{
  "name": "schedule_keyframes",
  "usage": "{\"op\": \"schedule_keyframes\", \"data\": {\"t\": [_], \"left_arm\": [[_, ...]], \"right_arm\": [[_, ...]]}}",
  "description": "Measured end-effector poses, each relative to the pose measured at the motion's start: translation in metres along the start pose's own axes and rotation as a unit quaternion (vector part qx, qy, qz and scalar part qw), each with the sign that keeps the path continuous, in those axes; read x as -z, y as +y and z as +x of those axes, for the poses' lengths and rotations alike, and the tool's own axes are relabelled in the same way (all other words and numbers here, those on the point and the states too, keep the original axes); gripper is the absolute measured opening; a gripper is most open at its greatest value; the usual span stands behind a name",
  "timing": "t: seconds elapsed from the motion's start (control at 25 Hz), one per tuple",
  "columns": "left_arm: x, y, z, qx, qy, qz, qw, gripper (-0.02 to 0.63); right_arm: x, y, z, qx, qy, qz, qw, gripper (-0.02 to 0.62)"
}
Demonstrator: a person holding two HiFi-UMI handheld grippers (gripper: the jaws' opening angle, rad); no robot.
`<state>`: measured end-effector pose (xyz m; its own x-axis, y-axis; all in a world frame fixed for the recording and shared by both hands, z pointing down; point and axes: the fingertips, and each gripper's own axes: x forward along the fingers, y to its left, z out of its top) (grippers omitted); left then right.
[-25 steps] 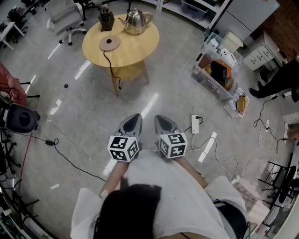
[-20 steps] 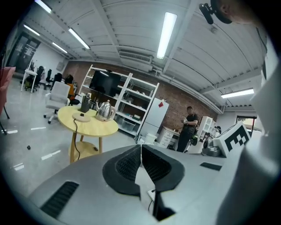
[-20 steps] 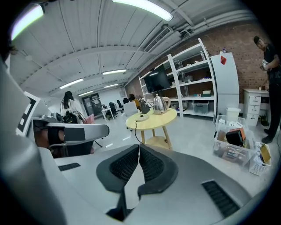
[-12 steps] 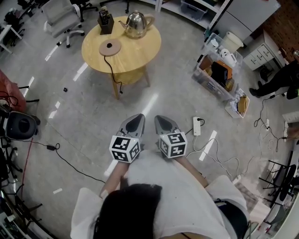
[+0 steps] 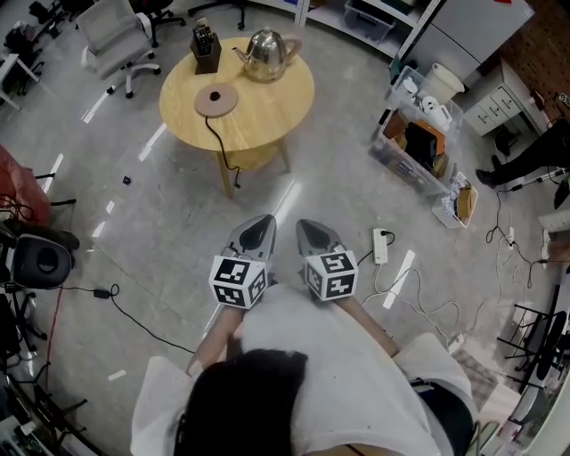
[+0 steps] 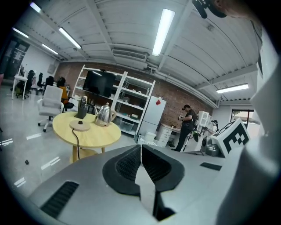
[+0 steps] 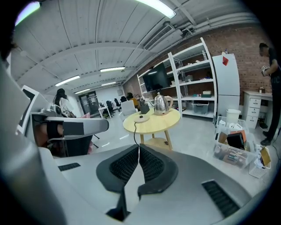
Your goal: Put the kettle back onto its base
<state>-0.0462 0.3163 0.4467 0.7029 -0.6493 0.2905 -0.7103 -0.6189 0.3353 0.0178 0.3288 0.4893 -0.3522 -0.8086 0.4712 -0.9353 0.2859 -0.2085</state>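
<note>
A shiny steel kettle (image 5: 267, 53) stands at the far side of a round wooden table (image 5: 258, 102). Its flat round base (image 5: 215, 101) lies on the same table, to the kettle's left and nearer me, with a black cord running off the edge. The kettle (image 6: 104, 115) and base (image 6: 80, 125) also show in the left gripper view, and the kettle (image 7: 161, 104) and base (image 7: 142, 117) in the right gripper view. My left gripper (image 5: 258, 227) and right gripper (image 5: 312, 230) hang side by side over the floor, well short of the table. Both are shut and hold nothing.
A black block (image 5: 206, 44) stands on the table beside the kettle. A white office chair (image 5: 111, 27) is at the far left. Clear bins with clutter (image 5: 419, 134) sit at the right. A power strip (image 5: 381, 247) and cables lie on the floor near my right gripper.
The table with kettle and base has drifted rightward and a little down in the head view. Both grippers stay shut, side by side.
</note>
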Motion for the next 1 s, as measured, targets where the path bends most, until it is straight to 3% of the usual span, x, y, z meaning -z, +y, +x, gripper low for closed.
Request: {"op": "schedule_keyframes", "data": {"t": [0.68, 1.0], "left_arm": [[-0.009, 0.056, -0.008, 0.025, 0.021, 0.0, 0.9995, 0.029], [-0.01, 0.079, -0.013, 0.014, 0.019, -0.02, 0.9995, 0.029]], "right_arm": [[-0.01, 0.033, 0.043, 0.02, 0.011, 0.014, 1.0, 0.028], [-0.013, 0.042, 0.053, 0.023, 0.014, -0.005, 1.0, 0.028]]}}
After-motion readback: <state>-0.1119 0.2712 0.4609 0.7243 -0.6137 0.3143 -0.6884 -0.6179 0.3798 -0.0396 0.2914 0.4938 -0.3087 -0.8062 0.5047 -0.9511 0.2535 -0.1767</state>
